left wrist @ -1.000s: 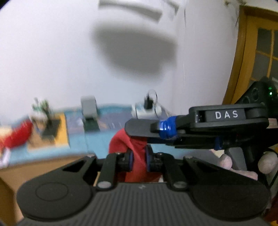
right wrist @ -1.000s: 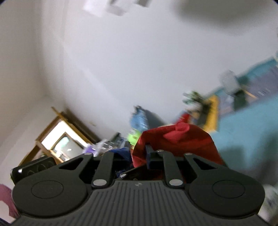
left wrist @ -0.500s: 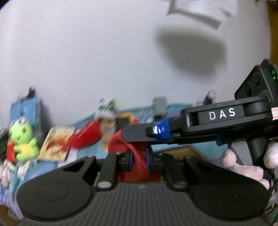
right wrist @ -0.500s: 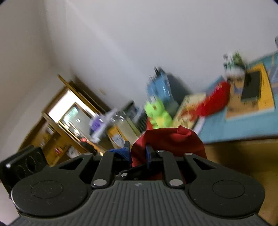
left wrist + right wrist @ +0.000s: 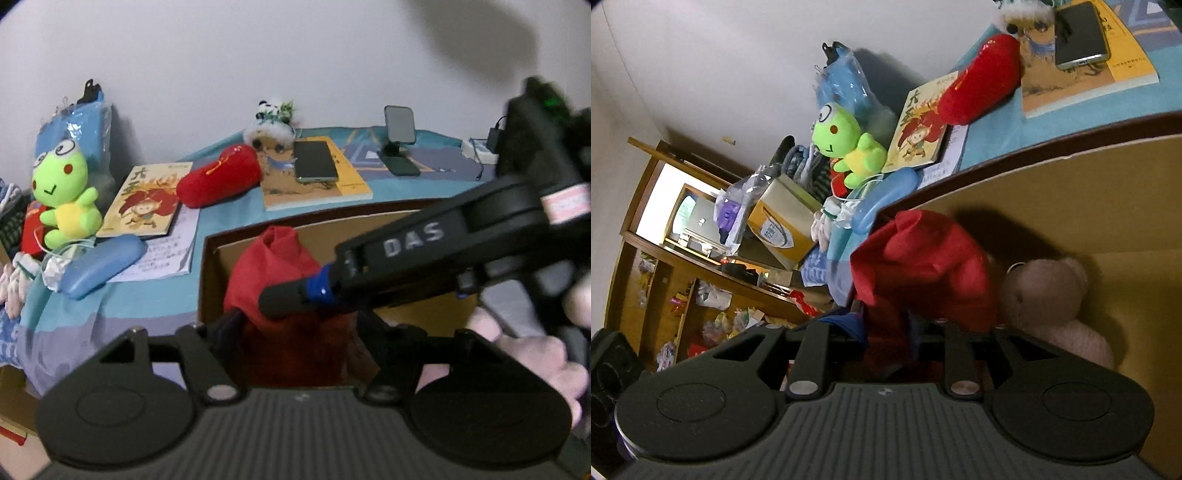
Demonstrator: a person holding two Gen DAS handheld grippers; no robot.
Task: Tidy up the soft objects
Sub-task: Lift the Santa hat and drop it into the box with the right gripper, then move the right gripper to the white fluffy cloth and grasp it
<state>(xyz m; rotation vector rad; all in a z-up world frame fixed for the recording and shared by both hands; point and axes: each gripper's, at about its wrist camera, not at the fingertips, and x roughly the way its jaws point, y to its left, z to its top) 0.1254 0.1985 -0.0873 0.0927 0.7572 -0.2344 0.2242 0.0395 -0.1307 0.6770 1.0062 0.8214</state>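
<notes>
A red cloth (image 5: 273,273) hangs over the open cardboard box (image 5: 369,229). My left gripper (image 5: 295,332) now has its jaws spread wide around the cloth's lower part. My right gripper (image 5: 886,332) reaches in from the right; its finger (image 5: 291,293) crosses the cloth in the left wrist view. In the right wrist view the red cloth (image 5: 923,258) sits between its spread jaws, inside the box (image 5: 1071,177) beside a pink plush bear (image 5: 1049,299). A green frog plush (image 5: 62,192) and a red plush pillow (image 5: 218,175) lie on the bed.
Picture book (image 5: 147,201), blue case (image 5: 99,266), yellow book with a phone on it (image 5: 314,162), panda plush (image 5: 273,122), phone stand (image 5: 399,140) and blue plush bag (image 5: 74,122) lie on the blue bedspread. A wooden cabinet (image 5: 665,206) stands to the left.
Both grippers swung down from facing the wall to over the box with the red cloth. Both jaws, shut on the cloth before, now stand wide apart.
</notes>
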